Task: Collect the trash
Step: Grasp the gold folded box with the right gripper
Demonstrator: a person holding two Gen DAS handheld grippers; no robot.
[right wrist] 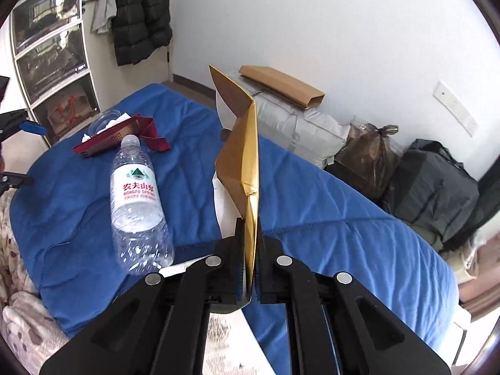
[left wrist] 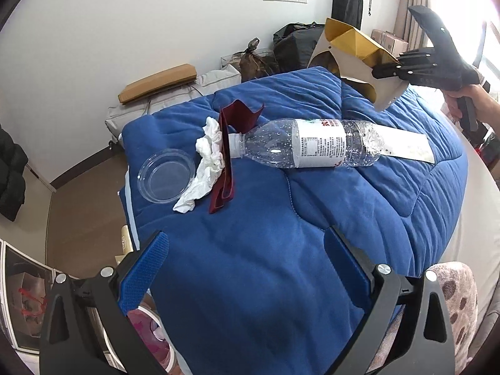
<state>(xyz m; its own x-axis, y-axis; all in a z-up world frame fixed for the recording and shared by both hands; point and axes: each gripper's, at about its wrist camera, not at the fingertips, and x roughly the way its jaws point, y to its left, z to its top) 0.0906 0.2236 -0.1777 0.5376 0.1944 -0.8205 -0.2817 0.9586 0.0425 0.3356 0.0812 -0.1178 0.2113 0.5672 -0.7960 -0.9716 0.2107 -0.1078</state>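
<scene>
A flattened gold-and-white paper box [right wrist: 245,159] hangs above the blue quilt, and my right gripper [right wrist: 250,234] is shut on its lower edge. In the left wrist view the same gold box [left wrist: 353,59] is in the air at the upper right, pinched by the right gripper [left wrist: 382,72] that a hand holds. An empty clear water bottle [left wrist: 306,143] lies on its side on the quilt. By its neck lie a dark red card sleeve [left wrist: 228,156], a crumpled white tissue [left wrist: 206,162] and a clear plastic lid [left wrist: 167,175]. My left gripper [left wrist: 247,250] stands open near the quilt's front, nothing between its fingers.
The blue quilt [left wrist: 281,250] covers a bed. A white paper strip [left wrist: 406,145] lies under the bottle's base. Bags [right wrist: 431,187], a grey bundle and a brown cardboard sleeve [right wrist: 281,86] line the wall. A drawer unit [right wrist: 53,62] and hanging coats stand beyond the bed.
</scene>
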